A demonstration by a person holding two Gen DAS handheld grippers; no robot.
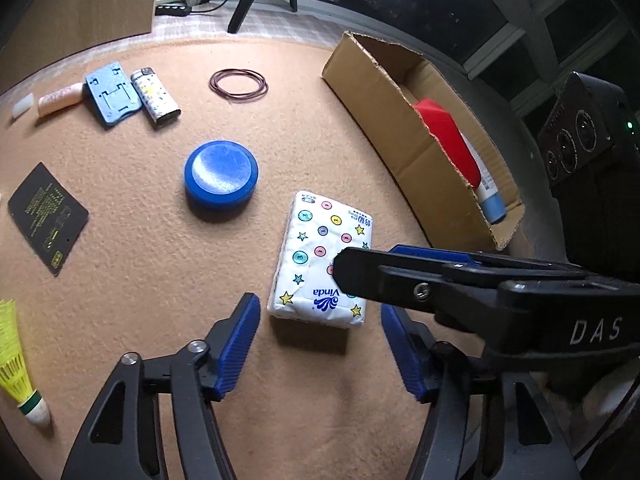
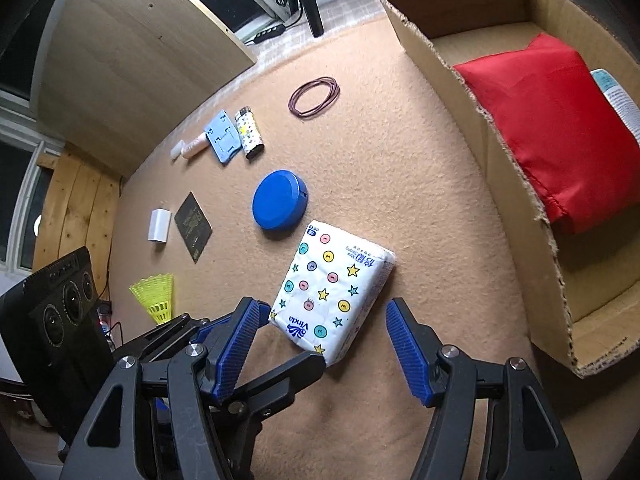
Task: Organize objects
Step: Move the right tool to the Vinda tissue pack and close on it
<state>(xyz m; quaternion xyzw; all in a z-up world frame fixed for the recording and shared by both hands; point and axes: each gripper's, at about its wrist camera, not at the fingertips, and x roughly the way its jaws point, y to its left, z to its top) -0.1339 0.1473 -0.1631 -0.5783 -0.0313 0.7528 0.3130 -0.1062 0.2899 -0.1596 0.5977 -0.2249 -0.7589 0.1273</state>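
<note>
Right wrist view: both grippers — right [image 2: 320, 344], left [image 1: 320, 344] — spread around the tissue pack [image 2: 334, 294] on the carpet beside the box [image 2: 516, 184]; crowding together, they could collide — or squash it.

Tan carpet [image 1: 132, 248] carries tissue pack [image 1: 324, 256], blue tin [image 1: 221, 174], cardboard box [image 1: 376, 92].

Peach carpet [image 1: 120, 320], wooden panel [image 2: 132, 60]

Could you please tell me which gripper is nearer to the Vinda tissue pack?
Right. The right gripper reaches over the tissue pack, one finger crossing its top. The left gripper sits open just short of its near end.
</note>
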